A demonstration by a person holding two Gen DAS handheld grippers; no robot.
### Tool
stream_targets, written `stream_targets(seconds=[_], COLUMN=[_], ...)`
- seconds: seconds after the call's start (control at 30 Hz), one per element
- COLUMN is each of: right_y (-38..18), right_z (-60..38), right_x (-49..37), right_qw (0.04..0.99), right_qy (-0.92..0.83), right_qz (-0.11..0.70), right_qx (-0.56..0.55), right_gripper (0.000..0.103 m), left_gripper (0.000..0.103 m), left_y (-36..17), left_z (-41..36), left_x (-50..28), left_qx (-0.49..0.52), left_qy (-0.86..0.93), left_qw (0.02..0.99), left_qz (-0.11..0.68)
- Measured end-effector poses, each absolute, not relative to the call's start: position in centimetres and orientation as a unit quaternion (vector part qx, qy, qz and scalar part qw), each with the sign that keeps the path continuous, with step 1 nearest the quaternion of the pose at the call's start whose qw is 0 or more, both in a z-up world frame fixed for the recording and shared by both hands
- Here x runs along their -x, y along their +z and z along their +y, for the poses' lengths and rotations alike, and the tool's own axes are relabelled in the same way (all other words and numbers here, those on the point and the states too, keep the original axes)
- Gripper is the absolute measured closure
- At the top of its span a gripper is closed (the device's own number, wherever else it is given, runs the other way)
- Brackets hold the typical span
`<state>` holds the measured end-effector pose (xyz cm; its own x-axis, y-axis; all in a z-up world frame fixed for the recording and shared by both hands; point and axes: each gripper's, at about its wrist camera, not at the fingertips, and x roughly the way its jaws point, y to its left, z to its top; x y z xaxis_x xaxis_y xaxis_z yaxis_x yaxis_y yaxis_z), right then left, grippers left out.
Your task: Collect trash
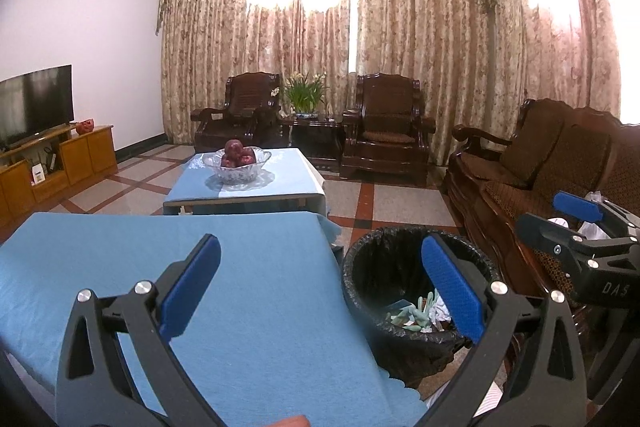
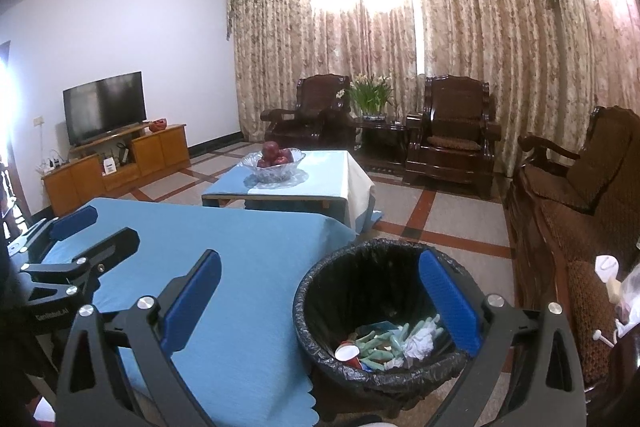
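Observation:
A round bin with a black liner (image 1: 380, 267) (image 2: 352, 287) stands on the floor at the right edge of the blue-clothed table (image 1: 160, 247) (image 2: 220, 239). In it lie pale green wrappers, crumpled white paper and a red-and-white cup (image 2: 384, 343) (image 1: 416, 315). My left gripper (image 1: 324, 287) hangs open over the table's right part and the bin's rim, nothing between its fingers. My right gripper (image 2: 320, 299) is open and holds nothing, its right finger over the bin's mouth. Each gripper shows in the other's view: the right one (image 1: 568, 223), the left one (image 2: 92, 233).
A second low table carries a glass bowl of red fruit (image 1: 236, 163) (image 2: 276, 163). A dark wooden sofa (image 1: 520, 179) (image 2: 568, 195) runs along the right, with white plastic items (image 2: 608, 275) on it. Two armchairs, a plant and a TV cabinet (image 2: 120, 163) stand further off.

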<state>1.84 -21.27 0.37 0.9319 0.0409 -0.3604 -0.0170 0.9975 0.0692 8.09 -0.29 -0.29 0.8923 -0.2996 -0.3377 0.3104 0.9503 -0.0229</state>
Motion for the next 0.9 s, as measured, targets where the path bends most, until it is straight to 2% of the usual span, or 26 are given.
stream_targets(seconds=[0.9], right_y=[0.71], right_z=[-20.93], right_x=[-1.64], right_qw=[0.983], right_qy=[0.019], right_qz=[0.178], right_qx=[-0.030], right_gripper=[0.006], left_gripper=[0.005], left_y=[0.16], left_z=[0.53], left_x=[-7.66], left_qx=[-0.016], left_qy=[-0.153], left_qw=[0.974], left_qz=[0.166])
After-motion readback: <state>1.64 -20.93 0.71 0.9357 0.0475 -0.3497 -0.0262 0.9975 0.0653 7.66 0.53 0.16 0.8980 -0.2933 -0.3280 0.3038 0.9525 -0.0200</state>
